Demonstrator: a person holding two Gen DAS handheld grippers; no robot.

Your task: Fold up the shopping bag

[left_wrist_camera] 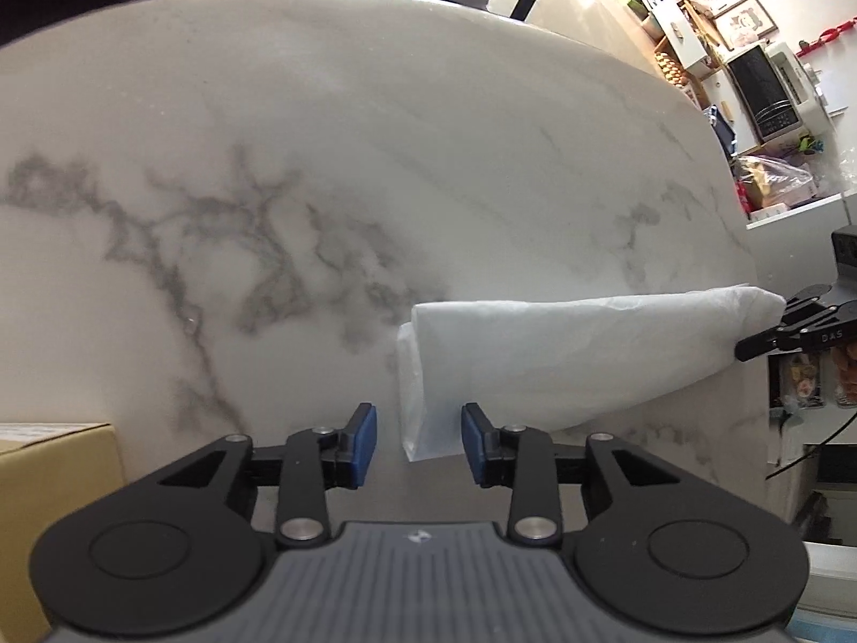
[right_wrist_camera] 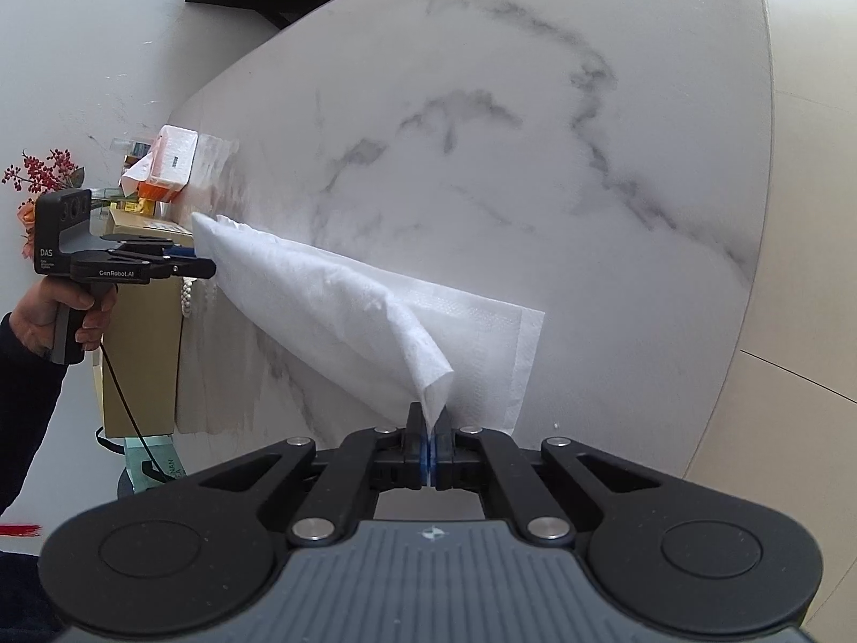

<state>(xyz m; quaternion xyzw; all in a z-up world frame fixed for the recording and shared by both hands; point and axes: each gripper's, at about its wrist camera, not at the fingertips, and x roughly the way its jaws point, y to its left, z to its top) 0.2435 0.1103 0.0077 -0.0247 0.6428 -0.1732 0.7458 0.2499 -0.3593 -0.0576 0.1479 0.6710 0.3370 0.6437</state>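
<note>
The white shopping bag [left_wrist_camera: 589, 343] lies folded into a long strip on the marble table [left_wrist_camera: 321, 161]. In the left wrist view its near end stands between the blue pads of my left gripper [left_wrist_camera: 420, 445]. Those jaws are apart and neither pad presses on the bag. My right gripper [right_wrist_camera: 430, 445] is shut on the other end of the bag [right_wrist_camera: 332, 294], lifting that corner off the table [right_wrist_camera: 535, 161]. The right gripper [left_wrist_camera: 760, 345] also shows at the bag's far right tip. The left gripper [right_wrist_camera: 198, 262] appears side-on at the bag's far end.
A cardboard box [left_wrist_camera: 53, 461] sits by the left gripper. A brown box [right_wrist_camera: 144, 353] and an orange-and-white carton [right_wrist_camera: 171, 161] stand along the table's left edge. A person's hand [right_wrist_camera: 48, 311] holds the left gripper's handle. Shelves with a microwave [left_wrist_camera: 771, 91] lie beyond the table.
</note>
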